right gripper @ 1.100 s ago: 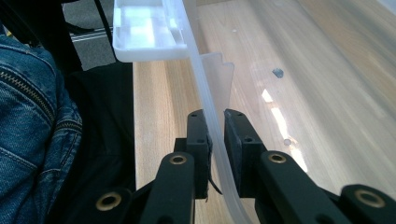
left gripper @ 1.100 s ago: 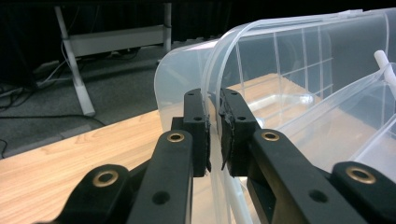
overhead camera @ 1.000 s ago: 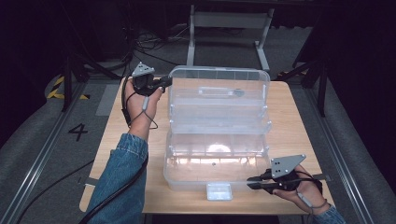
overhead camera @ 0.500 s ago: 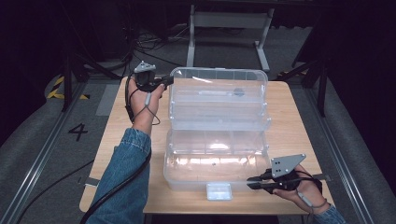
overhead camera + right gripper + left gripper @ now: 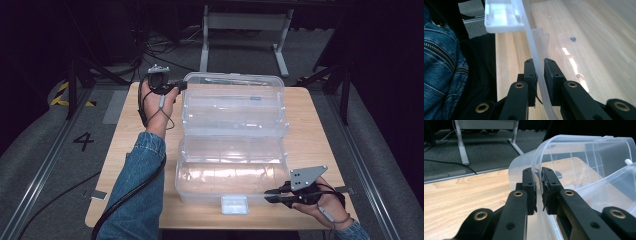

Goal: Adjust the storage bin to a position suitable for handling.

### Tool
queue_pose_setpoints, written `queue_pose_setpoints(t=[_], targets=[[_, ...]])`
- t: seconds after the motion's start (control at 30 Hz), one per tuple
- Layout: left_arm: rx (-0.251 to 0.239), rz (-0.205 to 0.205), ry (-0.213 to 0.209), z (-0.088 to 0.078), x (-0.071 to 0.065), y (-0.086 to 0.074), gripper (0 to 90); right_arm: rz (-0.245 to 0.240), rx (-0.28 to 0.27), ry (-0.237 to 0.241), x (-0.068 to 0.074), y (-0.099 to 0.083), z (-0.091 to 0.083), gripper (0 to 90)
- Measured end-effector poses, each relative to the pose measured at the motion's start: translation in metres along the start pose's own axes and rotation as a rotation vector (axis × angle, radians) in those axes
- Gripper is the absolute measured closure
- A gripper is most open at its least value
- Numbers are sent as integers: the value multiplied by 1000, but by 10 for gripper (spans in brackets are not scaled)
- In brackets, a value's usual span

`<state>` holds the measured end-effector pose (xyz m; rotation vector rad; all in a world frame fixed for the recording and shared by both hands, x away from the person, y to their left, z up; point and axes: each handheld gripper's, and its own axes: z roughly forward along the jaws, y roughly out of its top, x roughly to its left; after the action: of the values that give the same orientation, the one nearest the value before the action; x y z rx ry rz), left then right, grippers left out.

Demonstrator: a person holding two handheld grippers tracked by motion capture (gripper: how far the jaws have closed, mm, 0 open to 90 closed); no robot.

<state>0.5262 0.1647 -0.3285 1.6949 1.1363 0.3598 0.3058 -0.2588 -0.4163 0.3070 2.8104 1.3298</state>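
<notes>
Since a second ago, lid (image 5: pixel 232 100) swung lower, far corner carried toward the base (image 5: pixel 231 172). Near edge: right gripper (image 5: pixel 539 66) clamped on the thin front rim beside the latch (image 5: pixel 235 204). Far left: left gripper (image 5: pixel 538 176) pinched tight on the lid's rim. Light, slick, flexible clear plastic on the table (image 5: pixel 315 135); best gripped at stiffer rims.
</notes>
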Motion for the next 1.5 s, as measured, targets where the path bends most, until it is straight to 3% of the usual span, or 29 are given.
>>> queue_pose_setpoints(t=[0.43,0.6,1.0,1.5], targets=[[46,-44,-4,13,10,0,820,7,4,9,-1,1,0,809],[109,-92,14,24,16,0,819,5,8,8,-1,1,0,808],[174,-146,38,39,26,-7,812,7,26,4,-1,3,1,807],[216,-175,51,52,33,-14,803,10,42,-15,1,5,1,804]])
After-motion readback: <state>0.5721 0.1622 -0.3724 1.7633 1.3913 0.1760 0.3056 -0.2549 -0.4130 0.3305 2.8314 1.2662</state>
